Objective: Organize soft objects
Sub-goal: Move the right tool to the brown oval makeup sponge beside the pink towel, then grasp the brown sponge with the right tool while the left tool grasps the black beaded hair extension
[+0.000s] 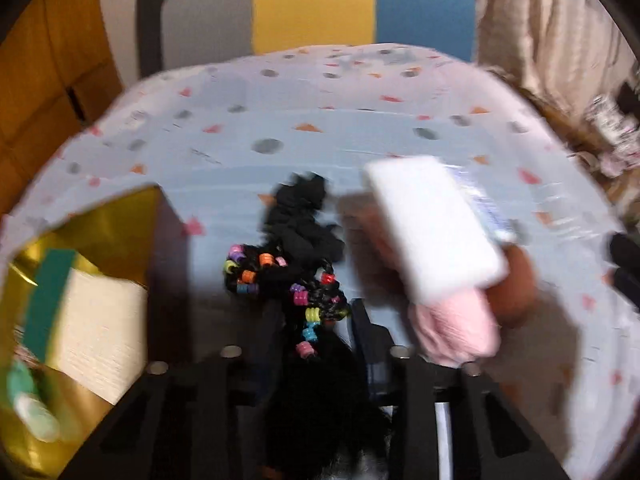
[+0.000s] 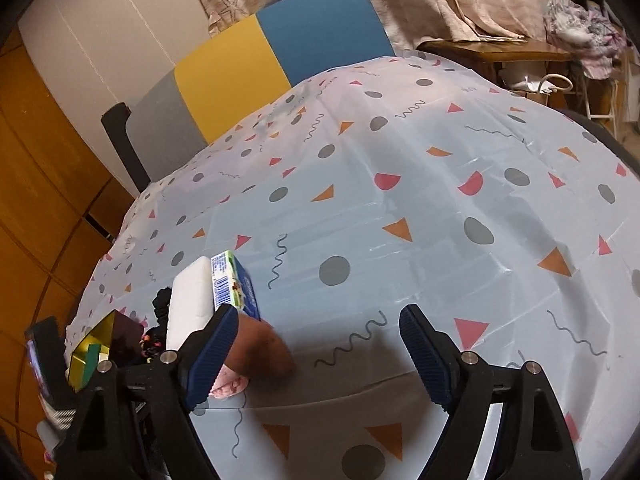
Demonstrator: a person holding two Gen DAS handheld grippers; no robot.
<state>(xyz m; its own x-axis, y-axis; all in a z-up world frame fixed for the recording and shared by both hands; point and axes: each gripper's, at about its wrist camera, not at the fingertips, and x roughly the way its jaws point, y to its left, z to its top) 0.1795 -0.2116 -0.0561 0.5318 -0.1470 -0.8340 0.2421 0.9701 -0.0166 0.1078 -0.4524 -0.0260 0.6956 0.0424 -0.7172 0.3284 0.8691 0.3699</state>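
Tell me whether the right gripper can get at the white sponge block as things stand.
Probably yes. The right gripper is open with nothing between its fingers, and the white sponge block lies just off its left finger on the tablecloth, with nothing covering it.

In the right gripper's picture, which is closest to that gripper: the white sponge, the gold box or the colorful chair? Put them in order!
From the right gripper:
1. White sponge, just beside its left finger.
2. Gold box, farther left.
3. Colorful chair, behind the table's far edge.
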